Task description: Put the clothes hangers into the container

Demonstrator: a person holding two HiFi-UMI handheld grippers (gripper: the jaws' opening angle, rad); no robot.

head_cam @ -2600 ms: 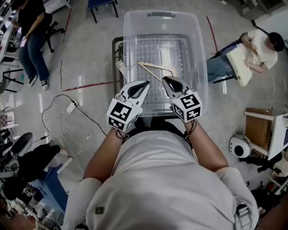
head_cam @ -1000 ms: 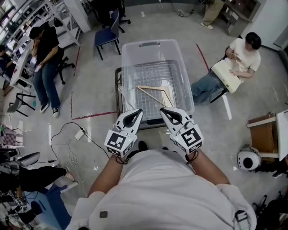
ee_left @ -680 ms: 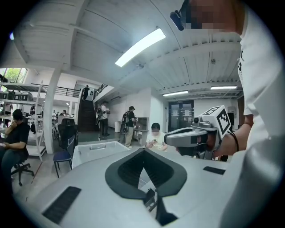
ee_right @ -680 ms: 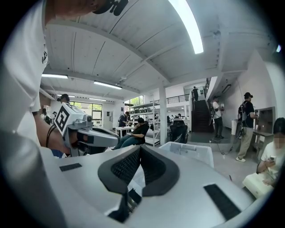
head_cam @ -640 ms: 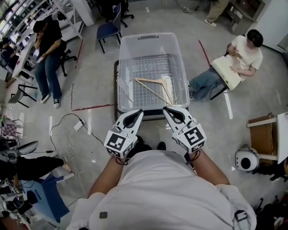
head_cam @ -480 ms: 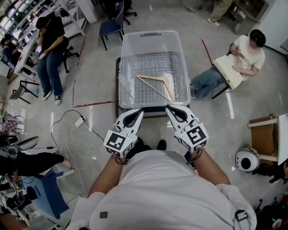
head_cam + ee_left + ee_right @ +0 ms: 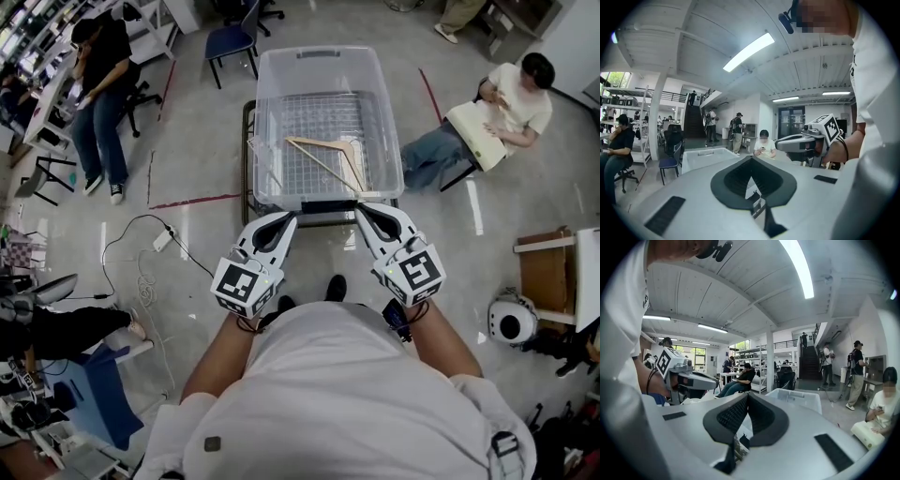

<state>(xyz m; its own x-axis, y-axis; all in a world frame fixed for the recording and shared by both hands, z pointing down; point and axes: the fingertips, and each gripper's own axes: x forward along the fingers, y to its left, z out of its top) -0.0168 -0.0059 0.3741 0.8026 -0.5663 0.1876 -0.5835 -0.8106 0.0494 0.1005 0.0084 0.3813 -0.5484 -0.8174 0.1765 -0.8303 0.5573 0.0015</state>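
Observation:
A clear plastic container (image 7: 328,70) stands on a low cart ahead of me. Wooden clothes hangers (image 7: 325,155) lie on its bottom. My left gripper (image 7: 286,219) and right gripper (image 7: 362,211) hover side by side just short of the container's near wall, both shut with nothing between their jaws. In the left gripper view the jaws (image 7: 751,159) meet at the tip, with the container (image 7: 705,156) beyond and the right gripper (image 7: 801,141) alongside. The right gripper view shows its jaws (image 7: 746,396) closed too, the container (image 7: 797,399) ahead and the left gripper (image 7: 691,378) beside it.
The black cart frame (image 7: 247,141) sticks out left of the container. One person sits at the right (image 7: 497,108), another at the left (image 7: 94,75). A cable with a power strip (image 7: 159,240) lies on the floor left. A brown box (image 7: 544,267) and white device (image 7: 506,323) are at the right.
Both grippers have drawn back from over the container's near end to just in front of its near wall. They stay shut and empty. The hangers lie unmoved inside.

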